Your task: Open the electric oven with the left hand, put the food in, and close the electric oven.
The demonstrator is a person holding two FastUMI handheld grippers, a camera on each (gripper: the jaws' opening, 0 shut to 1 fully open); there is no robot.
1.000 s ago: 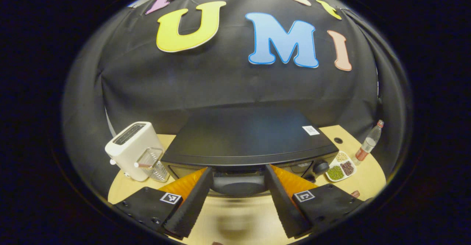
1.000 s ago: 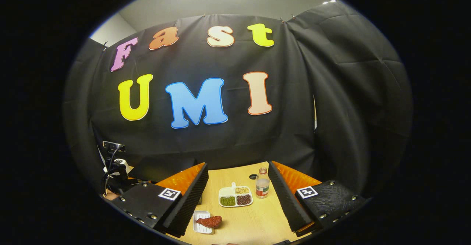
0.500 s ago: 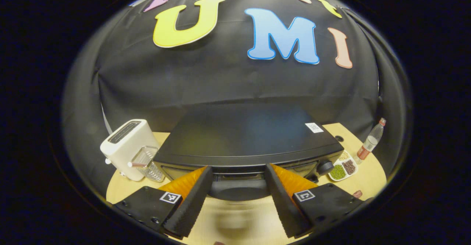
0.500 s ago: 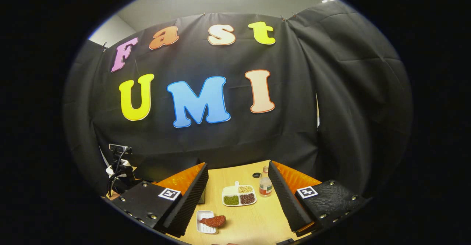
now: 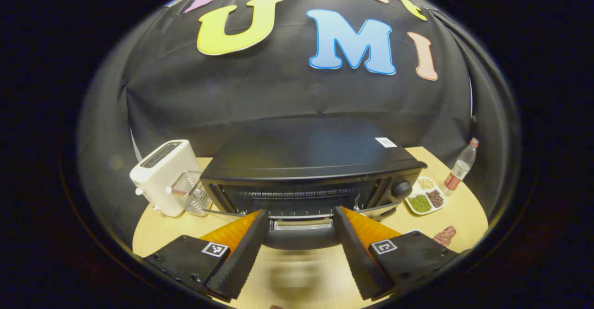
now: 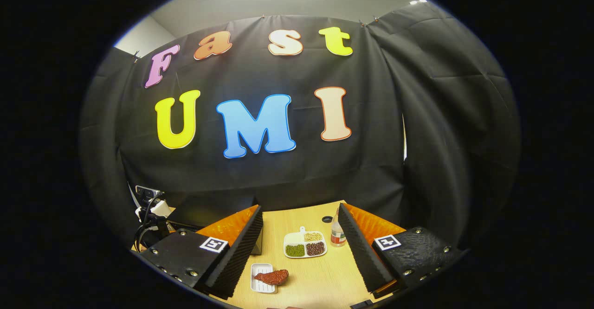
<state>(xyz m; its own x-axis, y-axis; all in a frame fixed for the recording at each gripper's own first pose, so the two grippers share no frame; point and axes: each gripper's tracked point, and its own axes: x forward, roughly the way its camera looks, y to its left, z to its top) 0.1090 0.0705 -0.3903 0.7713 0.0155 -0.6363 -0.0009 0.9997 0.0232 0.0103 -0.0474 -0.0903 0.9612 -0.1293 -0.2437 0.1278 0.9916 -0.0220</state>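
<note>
Left claw [image 5: 300, 253]: my fingers stand wide apart, one either side of the oven door's handle [image 5: 301, 238], neither visibly pressing on it. I cannot tell whether the handle rests against anything of mine.

Oven [image 5: 311, 160] sits mid-worktop [image 5: 158, 230], straight ahead of the left claw. Door is dropped partway open; I see the dark cavity and a wire rack [image 5: 301, 193] inside. Knob [image 5: 402, 189] on its right front.

Left of the oven: white toaster [image 5: 160, 177], with a clear glass container [image 5: 189, 196] just beside it, between toaster and oven.

Right of the oven: a divided dish [image 5: 426, 200] of green, brown and pale grains, and beyond it an upright bottle [image 5: 459, 167] with a red cap.

Food [image 5: 444, 235], a reddish-brown piece, lies near the right edge of the left gripper view, well apart from the oven mouth.

Right claw [image 6: 300, 251]: fingers apart, holding nothing, raised over the worktop [image 6: 320, 272]. Between them I see the food [image 6: 272, 276] resting partly on a small white tray [image 6: 261, 272], the divided dish [image 6: 304, 244] farther back, the bottle [image 6: 338, 234] just right of it. A corner of the oven [image 6: 218, 207] shows behind my left finger.
</note>
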